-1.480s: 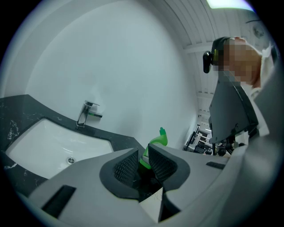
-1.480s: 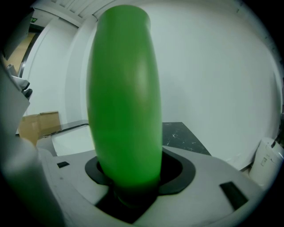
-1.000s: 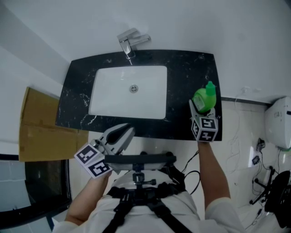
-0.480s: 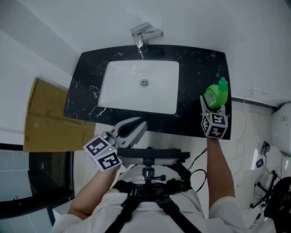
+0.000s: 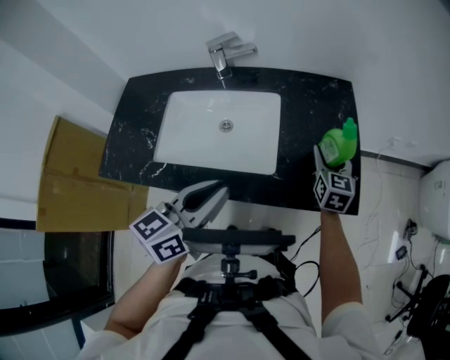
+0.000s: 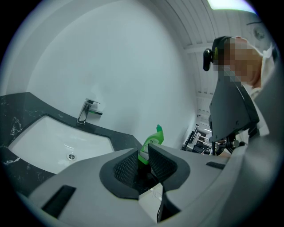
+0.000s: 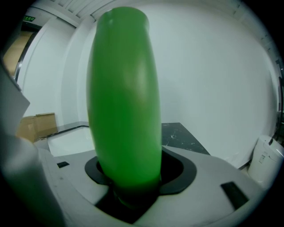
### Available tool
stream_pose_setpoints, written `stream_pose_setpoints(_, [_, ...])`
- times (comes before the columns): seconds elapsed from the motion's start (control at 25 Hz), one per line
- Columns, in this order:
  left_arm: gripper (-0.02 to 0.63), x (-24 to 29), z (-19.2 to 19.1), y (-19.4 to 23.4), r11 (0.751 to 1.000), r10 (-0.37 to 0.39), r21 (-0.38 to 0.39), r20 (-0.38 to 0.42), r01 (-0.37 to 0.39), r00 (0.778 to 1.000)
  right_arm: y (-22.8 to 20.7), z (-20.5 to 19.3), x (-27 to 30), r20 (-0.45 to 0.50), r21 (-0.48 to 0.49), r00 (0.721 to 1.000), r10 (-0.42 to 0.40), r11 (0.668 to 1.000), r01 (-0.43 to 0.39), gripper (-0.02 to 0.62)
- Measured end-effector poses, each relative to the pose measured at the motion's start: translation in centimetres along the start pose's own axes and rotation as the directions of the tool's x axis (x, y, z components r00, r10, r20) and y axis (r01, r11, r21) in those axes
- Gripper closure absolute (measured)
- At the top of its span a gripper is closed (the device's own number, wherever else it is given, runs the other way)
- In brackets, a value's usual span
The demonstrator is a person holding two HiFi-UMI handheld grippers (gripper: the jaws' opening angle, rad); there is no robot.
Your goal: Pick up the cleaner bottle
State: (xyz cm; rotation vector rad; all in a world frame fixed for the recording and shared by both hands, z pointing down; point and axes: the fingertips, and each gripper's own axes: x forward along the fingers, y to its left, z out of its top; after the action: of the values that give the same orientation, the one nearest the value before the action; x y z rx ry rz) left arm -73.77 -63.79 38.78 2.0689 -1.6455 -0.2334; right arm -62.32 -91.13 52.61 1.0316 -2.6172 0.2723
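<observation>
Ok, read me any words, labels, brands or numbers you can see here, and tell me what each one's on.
Nothing here can be read.
On the cleaner bottle: a pale label, seen in the left gripper view, too small to read.
On the green sign high on the wall: blurred.
On the white container beside the counter: dark marks, too small.
On the marker cubes: square patterns only, no letters.

Bright, even, cool light fills the white room; shadows are faint and soft. Both gripper views bulge like a fish-eye and go black at the corners. The bottle (image 7: 124, 102), seen close up, is blurred; a ceiling lamp (image 6: 230, 3) glares.
</observation>
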Motion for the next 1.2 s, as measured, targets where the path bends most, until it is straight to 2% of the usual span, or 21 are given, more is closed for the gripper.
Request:
stream_pose_setpoints(0.44, [0.535,-0.09,-0.21,-0.01,1.000,0.006,-0.005,-0.012,-0.006,1.000,-0.07,0.01,-0.11,-0.005,-0.004,1.000,-0.001,1.000,0.000,0.374])
stream_pose_setpoints(0.68, [0.535,0.01,-0.14,-0.12,1.000,0.000,-0.004,-0.014,0.000,1.000,-0.22,0.02,-0.10,-0.001,0.004,1.000,-0.009,1.000,0.009,0.359])
stream_pose_setpoints(1.0, [0.535,-0.12,0.03,-0.09,1.000,-0.002,-0.004,-0.015,0.002,1.000,-0.18,-0.05,-0.06,-0.014,-0.004,1.000,-0.011,1.000,0.011,0.394])
stream_pose_setpoints(1.2, [0.535,-0.20,-0.24,-0.01,1.000,-0.003,-0.006,-0.021,0.003,1.000,-0.16,-0.03,-0.04,-0.013,-0.004,1.000,-0.017,1.000,0.017,0.393])
